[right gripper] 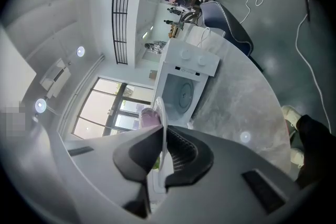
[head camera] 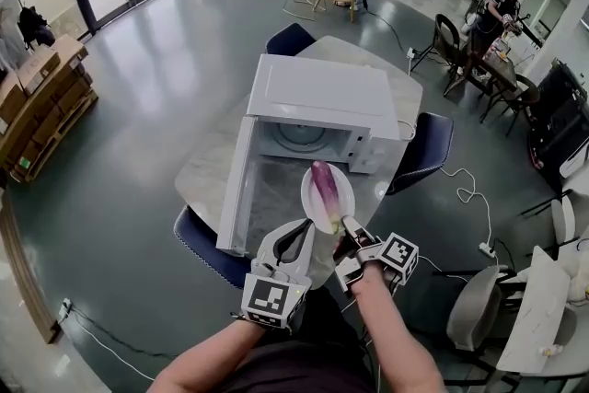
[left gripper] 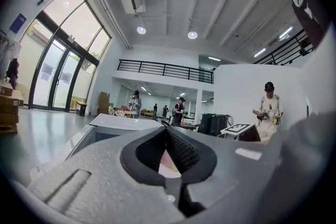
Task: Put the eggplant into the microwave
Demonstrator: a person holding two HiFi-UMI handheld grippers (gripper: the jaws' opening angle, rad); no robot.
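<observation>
Standing by a round marble table (head camera: 199,168) with a white microwave (head camera: 317,92) on it, door (head camera: 236,198) swung wide to the left. A white plate (head camera: 343,195) is up in the air just in front of the open cavity. The purple eggplant (head camera: 324,184) lies lengthwise on the plate. Right tool (head camera: 349,231) is clamped on the plate's near rim. Left tool (head camera: 303,232) has its jaws together at the tips, by the plate's near-left edge; can't tell if it touches.
</observation>
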